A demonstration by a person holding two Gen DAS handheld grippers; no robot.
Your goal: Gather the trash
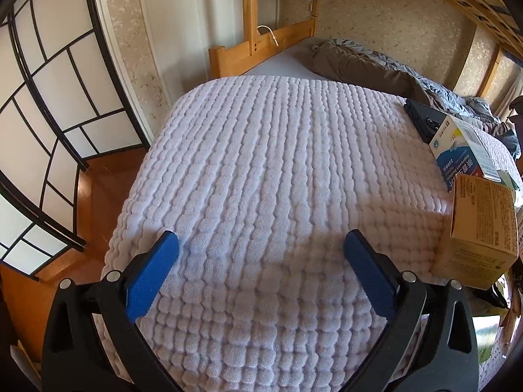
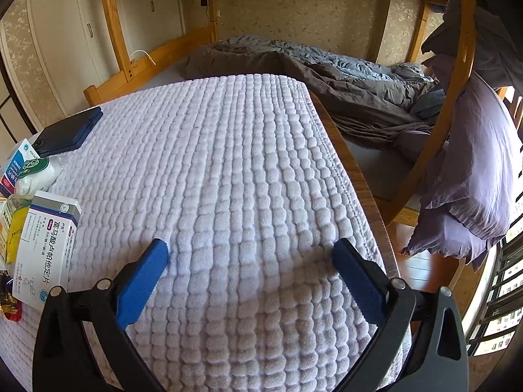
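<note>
A table draped in a white quilted cloth [image 1: 261,163] fills both views. In the left wrist view a brown cardboard box [image 1: 480,228] and a blue-white medicine box [image 1: 461,150] lie at the right edge, right of my open, empty left gripper [image 1: 261,245]. In the right wrist view a white medicine box [image 2: 45,245], a crumpled white wrapper [image 2: 39,173], a blue-white box [image 2: 16,166] and a yellow packet [image 2: 14,232] lie at the left edge, left of my open, empty right gripper [image 2: 250,248]. Both grippers hover above the cloth.
A dark blue phone case [image 2: 68,130] lies on the cloth, also in the left wrist view [image 1: 425,119]. A wooden bunk bed [image 1: 261,45] with a grey duvet [image 2: 327,75] stands behind. A shoji screen [image 1: 42,98] stands left; purple pillows [image 2: 474,163] hang right.
</note>
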